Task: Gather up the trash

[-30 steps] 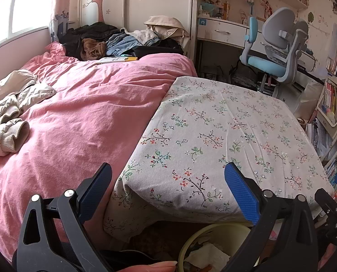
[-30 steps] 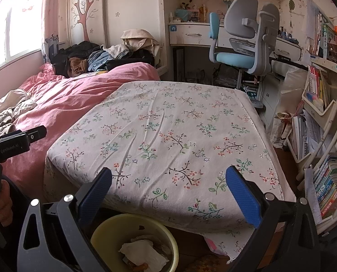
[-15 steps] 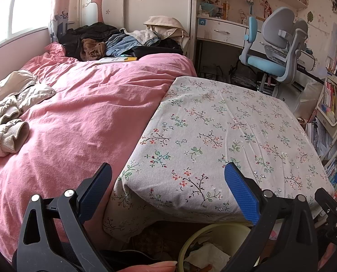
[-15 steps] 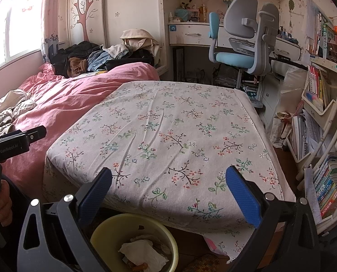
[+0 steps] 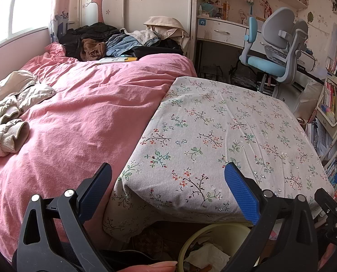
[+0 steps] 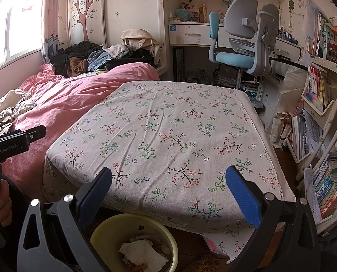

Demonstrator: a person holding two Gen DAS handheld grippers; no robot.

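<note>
where both tongs (image 5: pixel 168 190) (image 6: pixel 168 188) gape empty, floral-clothed table (image 6: pixel 168 131), pink bed (image 5: pixel 82 113), yellow trash bin (image 6: pixel 105 231) below

Daylight from window (image 5: pixel 21 11) (glare), sharp focus, fisheye-warped dark corners.

Pink duvet (image 5: pixel 82 113) fills frame left with beige jacket (image 5: pixel 7 113) at left edge, floral tablecloth (image 6: pixel 168 136) centre, clothes pile (image 5: pixel 114 43) upper centre-left, blue-grey desk chair (image 6: pixel 243 43) upper right, bookshelves (image 6: pixel 322 117) right edge.
</note>
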